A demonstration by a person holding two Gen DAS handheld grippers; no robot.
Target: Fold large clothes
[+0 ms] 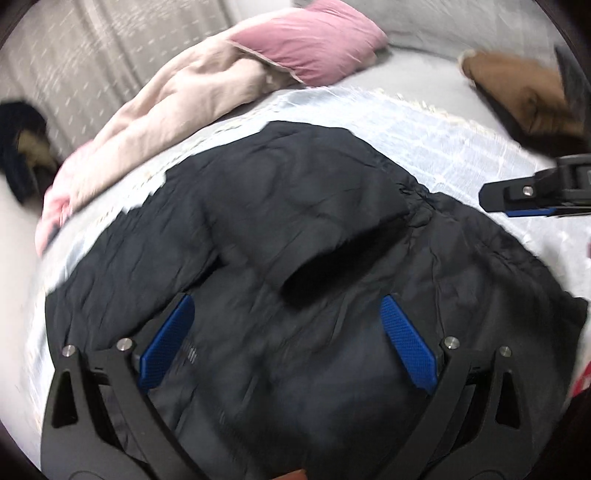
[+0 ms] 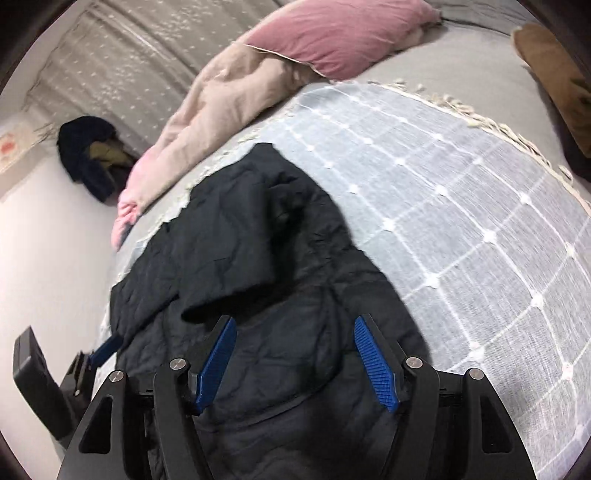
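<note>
In the left wrist view, I saw the black jacket [image 1: 295, 258] spread over the light checked blanket [image 1: 424, 136], filling the centre and lower part of the frame. One sleeve lay folded across the body of the garment. The left gripper [image 1: 286, 339] stood released above it, its blue pads [image 1: 168, 343] wide apart with nothing pinched between them. The right gripper [image 1: 532, 197] entered at the right edge of that frame, over the blanket.

In the right wrist view, the right gripper [image 2: 295, 362] was likewise released, both pads clear of the fabric below. Whether the fingertips brushed the jacket [image 2: 251, 266] I could not tell; the frame was blurred. A pink pillow [image 2: 340, 33] and a beige duvet [image 2: 221, 96] lay at the top of the frame, well apart from the jacket. A dark garment [image 2: 86, 155] sat at the upper left.
</note>
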